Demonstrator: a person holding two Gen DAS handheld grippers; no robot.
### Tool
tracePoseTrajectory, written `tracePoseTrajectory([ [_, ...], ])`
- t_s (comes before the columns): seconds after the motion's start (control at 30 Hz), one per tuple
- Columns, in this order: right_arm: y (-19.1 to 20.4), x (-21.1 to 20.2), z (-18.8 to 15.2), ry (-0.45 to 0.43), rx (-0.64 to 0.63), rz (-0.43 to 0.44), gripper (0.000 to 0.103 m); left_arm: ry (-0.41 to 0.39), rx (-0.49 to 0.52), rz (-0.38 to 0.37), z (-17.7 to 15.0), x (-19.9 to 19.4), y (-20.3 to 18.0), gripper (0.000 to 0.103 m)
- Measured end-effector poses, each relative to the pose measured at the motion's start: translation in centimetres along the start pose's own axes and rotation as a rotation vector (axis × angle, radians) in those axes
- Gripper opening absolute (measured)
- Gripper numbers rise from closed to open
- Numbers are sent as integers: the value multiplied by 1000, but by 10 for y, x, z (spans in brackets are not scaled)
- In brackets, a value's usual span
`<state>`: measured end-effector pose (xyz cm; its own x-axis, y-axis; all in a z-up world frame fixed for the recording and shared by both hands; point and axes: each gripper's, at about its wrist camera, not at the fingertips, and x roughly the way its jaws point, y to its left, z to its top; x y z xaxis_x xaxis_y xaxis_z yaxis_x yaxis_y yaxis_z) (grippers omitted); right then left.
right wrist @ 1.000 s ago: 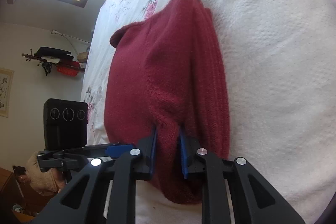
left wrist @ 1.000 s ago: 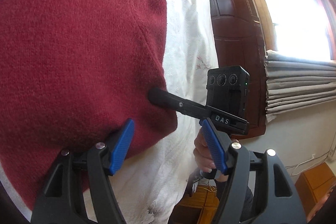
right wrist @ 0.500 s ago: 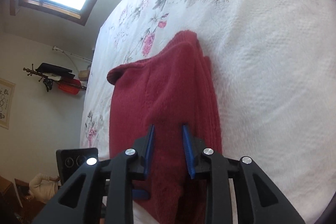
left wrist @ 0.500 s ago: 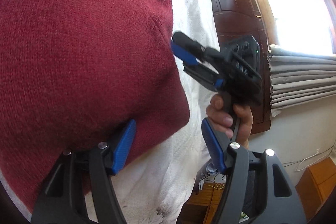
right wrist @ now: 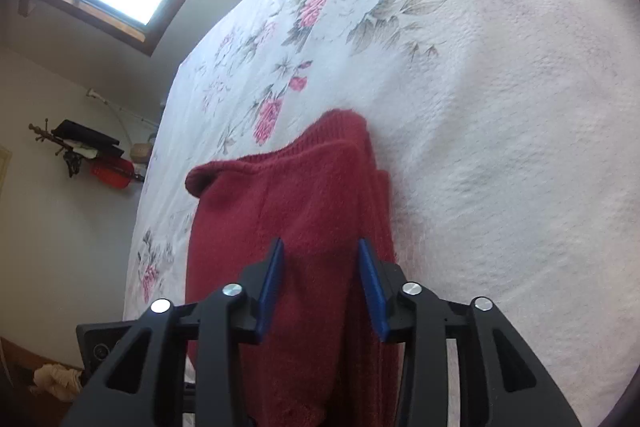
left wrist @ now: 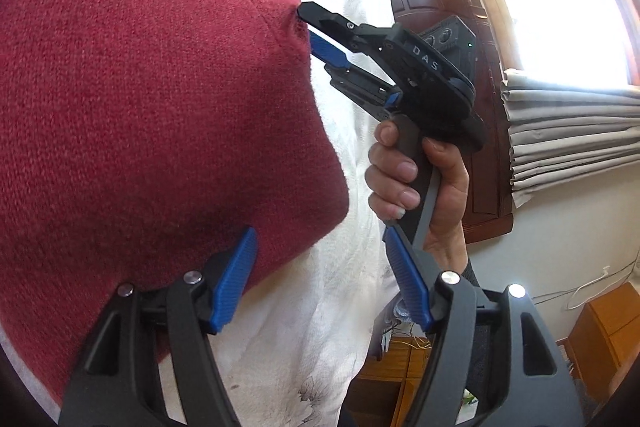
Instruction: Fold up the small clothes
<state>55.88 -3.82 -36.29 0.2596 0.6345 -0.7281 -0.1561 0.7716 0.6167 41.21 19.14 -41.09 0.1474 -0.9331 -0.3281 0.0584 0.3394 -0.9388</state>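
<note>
Red sweater [left wrist: 152, 115] runs off frame at nine o'clock; the right gripper [left wrist: 310, 27] tips vanish behind its edge.

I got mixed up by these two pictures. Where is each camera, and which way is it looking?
Left wrist: on the left gripper, looking across the dark red knitted sweater toward the right gripper and the hand holding it.
Right wrist: on the right gripper, looking along the sweater and the white flowered bedspread; only its open jaws show.
Both show the sweater.
</note>
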Motion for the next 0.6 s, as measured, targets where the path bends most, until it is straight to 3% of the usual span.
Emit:
tracePoseTrajectory([
  [0.13,4,17,8,68,-5,8,44,-3,-11,-34,5,3,0,72],
  [0.17,6,22,6,89,-27,-5,20,12,-11,-16,6,9,1,72],
  [0.2,10,21,5,80,-61,-19,9,29,-12,6,6,15,4,72],
  [0.27,1,12,3,22,-51,-52,8,47,-12,27,3,23,7,72],
  [0.33,-23,26,-3,51,20,-103,8,52,-27,24,1,29,10,72],
  [0.37,-23,30,-8,58,-2,-115,9,48,-36,10,1,27,8,72],
  [0.43,-14,21,-9,39,-31,-68,13,33,-32,-37,3,15,-3,71],
  [0.47,-11,11,-9,30,-23,-37,20,6,-8,-49,7,2,-11,71],
  [0.53,-2,-16,-11,-25,-39,-4,24,-63,28,-51,19,-27,-22,72],
  [0.6,13,-32,-18,-25,-79,53,25,-143,28,-34,35,-56,-20,74],
])
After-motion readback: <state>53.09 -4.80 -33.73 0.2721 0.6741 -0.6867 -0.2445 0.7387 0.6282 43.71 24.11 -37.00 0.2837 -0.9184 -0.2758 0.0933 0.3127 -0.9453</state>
